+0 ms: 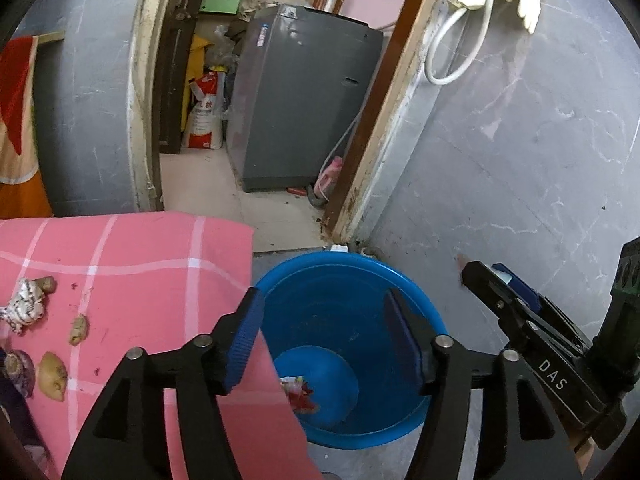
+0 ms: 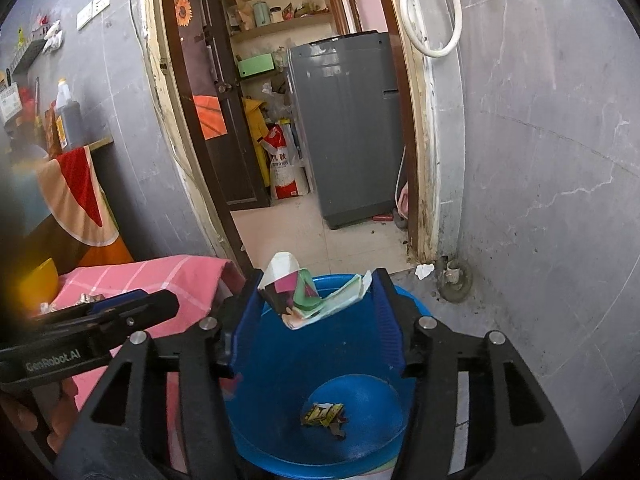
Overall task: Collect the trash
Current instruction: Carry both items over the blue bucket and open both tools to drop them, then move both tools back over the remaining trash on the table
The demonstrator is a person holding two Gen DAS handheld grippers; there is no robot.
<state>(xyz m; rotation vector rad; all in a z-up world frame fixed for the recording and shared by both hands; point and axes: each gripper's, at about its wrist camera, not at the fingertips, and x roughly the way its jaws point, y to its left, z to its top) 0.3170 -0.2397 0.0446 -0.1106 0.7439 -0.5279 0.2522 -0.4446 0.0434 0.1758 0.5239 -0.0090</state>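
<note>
Right wrist view has the good stuff: the right gripper (image 2: 316,308) sits over the round blue plastic bucket (image 2: 408,420) with a crumpled bit of white, pink and green paper packaging (image 2: 316,296) between its blue pads (image 2: 386,312). The jaws stand fairly wide, and the wrapper looks wedged across them, touching both pads, so I'd call it held, though loosely. It looks feather-light, floppy and easy to crush, so no real squeeze is needed; I'd grab it across the bunched middle and not by a loose flap, since a flap could slide out. Down on the bucket floor there's a small crumpled yellow and black wrapper (image 2: 325,416) already binned. The left wrist view shows what this one mostly misses: the pink checked tablecloth (image 1: 132,264) just beside the bucket with more junk to go, namely a scrunched white patterned wrapper (image 1: 26,306), a couple of tan peel scraps (image 1: 52,376) and a purplish lump (image 1: 18,368) at the edge that I can't identify. The left gripper (image 1: 324,340) hangs there with jaws spread wide and nothing in them, partly over the cloth edge, partly over the bucket. From that side the right gripper shows side-on, but the paper it carries doesn't show at all, and the binned scrap is half hidden behind the cloth.
</note>
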